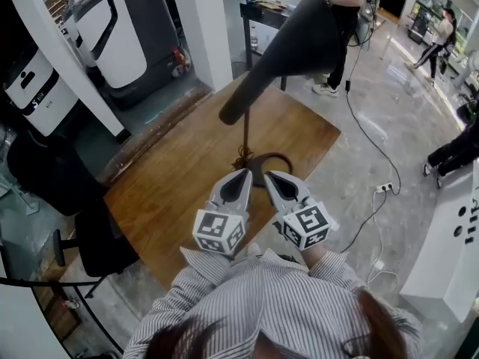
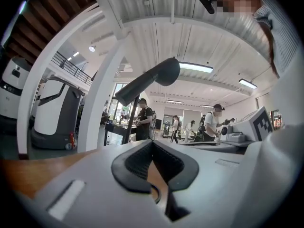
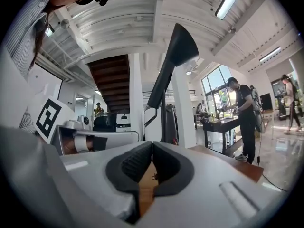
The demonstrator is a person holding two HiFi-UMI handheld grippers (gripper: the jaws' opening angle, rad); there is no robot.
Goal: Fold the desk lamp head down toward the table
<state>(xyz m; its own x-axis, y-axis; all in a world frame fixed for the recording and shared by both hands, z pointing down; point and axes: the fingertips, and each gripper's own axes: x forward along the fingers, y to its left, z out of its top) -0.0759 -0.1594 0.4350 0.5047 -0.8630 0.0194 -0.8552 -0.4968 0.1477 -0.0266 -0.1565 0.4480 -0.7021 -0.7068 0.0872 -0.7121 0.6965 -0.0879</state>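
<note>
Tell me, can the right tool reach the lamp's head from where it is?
Probably yes. Nothing stands between the right tool and the lamp head; the head sits high above it on a thin stem, so the tool would need to lift first.

Little can be read here. On the white machine (image 1: 49,111) at nine o'clock of the head view stands a large dark "S"; the smaller print beside it is too small to tell. The left gripper (image 1: 244,173) and the right gripper (image 1: 271,176) each bear black-and-white square code markers, without letters. The white cabinet (image 1: 449,245) at four o'clock carries dark marks, unreadable.
</note>
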